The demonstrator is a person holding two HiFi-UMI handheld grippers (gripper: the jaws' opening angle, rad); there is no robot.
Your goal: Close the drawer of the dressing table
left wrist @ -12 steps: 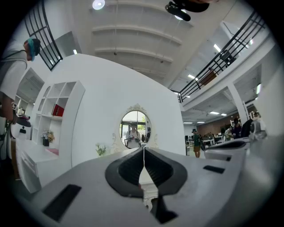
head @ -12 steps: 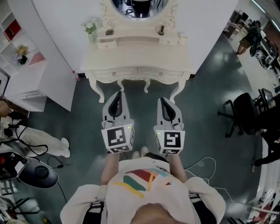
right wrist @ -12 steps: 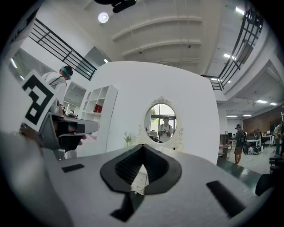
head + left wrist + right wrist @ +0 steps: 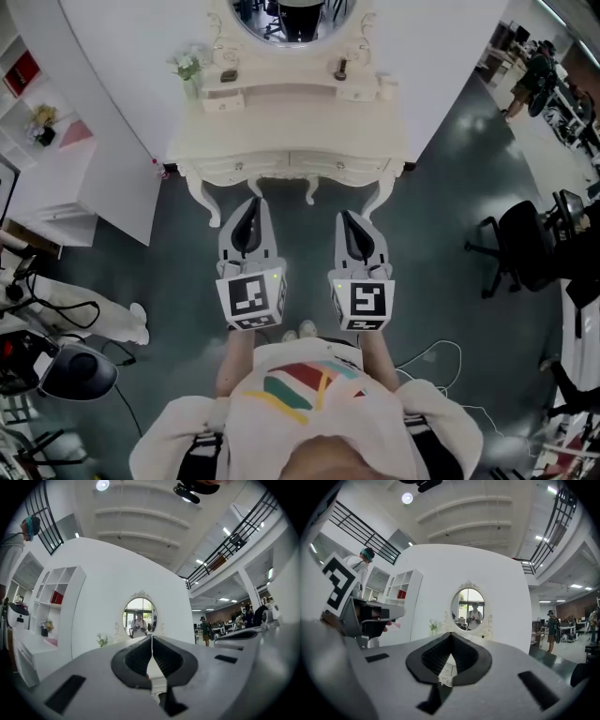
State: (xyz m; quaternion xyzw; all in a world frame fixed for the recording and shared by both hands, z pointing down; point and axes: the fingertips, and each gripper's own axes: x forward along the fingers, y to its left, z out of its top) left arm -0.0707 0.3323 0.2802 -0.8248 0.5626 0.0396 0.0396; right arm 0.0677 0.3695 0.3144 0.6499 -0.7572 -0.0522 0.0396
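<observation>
Left gripper and right gripper are held level and side by side. They are aimed at the white counter and stop short of its front edge, probably to line up a straight push. Both pairs of fingers are pressed together, with nothing between them. The drawer fronts run under the counter's edge, directly ahead of the grippers. They appear flush from above, though this angle cannot confirm it. No brand or writing is legible. The marker cubes carry only square patterns.
</observation>
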